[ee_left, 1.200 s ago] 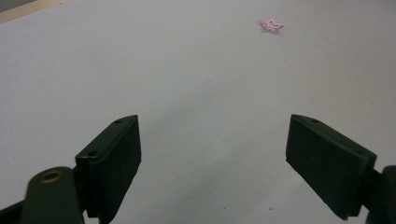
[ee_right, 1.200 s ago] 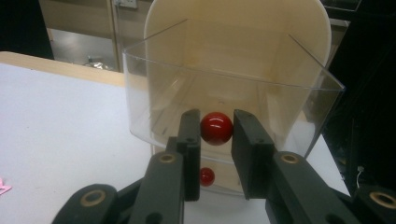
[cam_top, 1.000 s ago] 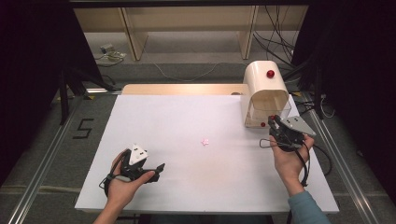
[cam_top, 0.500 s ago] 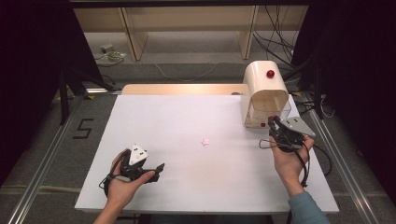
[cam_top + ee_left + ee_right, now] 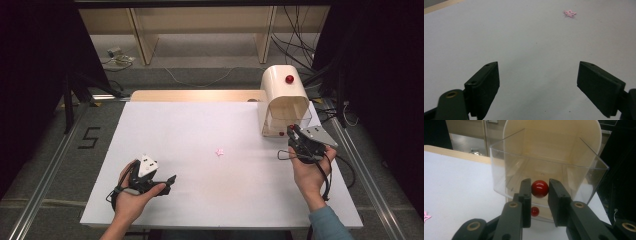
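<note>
A cream domed box (image 5: pixel 283 92) with a red button (image 5: pixel 289 79) on top stands at the table's far right. A clear plastic drawer (image 5: pixel 549 162) sits in its open front. My right gripper (image 5: pixel 540 185) is shut on the drawer's red round knob (image 5: pixel 540 189), one black jaw on each side of it. In the high view the right gripper (image 5: pixel 292 130) sits at the box's front. A smaller red spot (image 5: pixel 535 211) shows below the knob. My left gripper (image 5: pixel 167 183) rests near the front left, open with nothing between its jaws (image 5: pixel 537 72).
A small pink star-shaped piece (image 5: pixel 219 151) lies mid-table on the white board (image 5: pixel 200 125), ahead of the left gripper (image 5: pixel 570 13). A wooden strip (image 5: pixel 195 95) runs along the far edge. Cables and shelf legs lie on the floor beyond.
</note>
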Tool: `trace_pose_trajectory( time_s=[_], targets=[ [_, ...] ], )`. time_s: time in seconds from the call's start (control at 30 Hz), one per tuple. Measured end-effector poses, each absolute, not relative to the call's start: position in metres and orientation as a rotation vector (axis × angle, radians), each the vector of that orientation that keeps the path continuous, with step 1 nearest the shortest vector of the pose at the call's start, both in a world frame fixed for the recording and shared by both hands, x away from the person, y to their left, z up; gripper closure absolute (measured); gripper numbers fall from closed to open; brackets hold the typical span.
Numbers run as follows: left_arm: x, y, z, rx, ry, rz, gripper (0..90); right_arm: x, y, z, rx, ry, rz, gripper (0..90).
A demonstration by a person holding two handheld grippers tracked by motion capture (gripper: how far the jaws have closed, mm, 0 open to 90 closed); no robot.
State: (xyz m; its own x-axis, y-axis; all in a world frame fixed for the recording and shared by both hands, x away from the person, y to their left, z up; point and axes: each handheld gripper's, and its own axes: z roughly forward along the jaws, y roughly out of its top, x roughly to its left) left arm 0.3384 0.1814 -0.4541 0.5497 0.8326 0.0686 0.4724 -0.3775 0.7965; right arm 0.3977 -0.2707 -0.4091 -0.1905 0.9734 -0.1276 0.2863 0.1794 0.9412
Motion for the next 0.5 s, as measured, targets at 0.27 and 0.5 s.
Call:
trace_pose_trajectory(
  time_s=[0.27, 0.5],
  targets=[
    [0.3383, 0.1810, -0.4544, 2.031, 1.050, 0.604, 18.1, 0.3979, -0.2710, -0.4097, 1.221, 1.641, 1.050, 73.6],
    [0.3384, 0.1809, -0.4547, 2.033, 1.048, 0.606, 18.1, 0.3974, -0.2710, -0.4092, 1.211, 1.644, 1.053, 73.6]
  ],
)
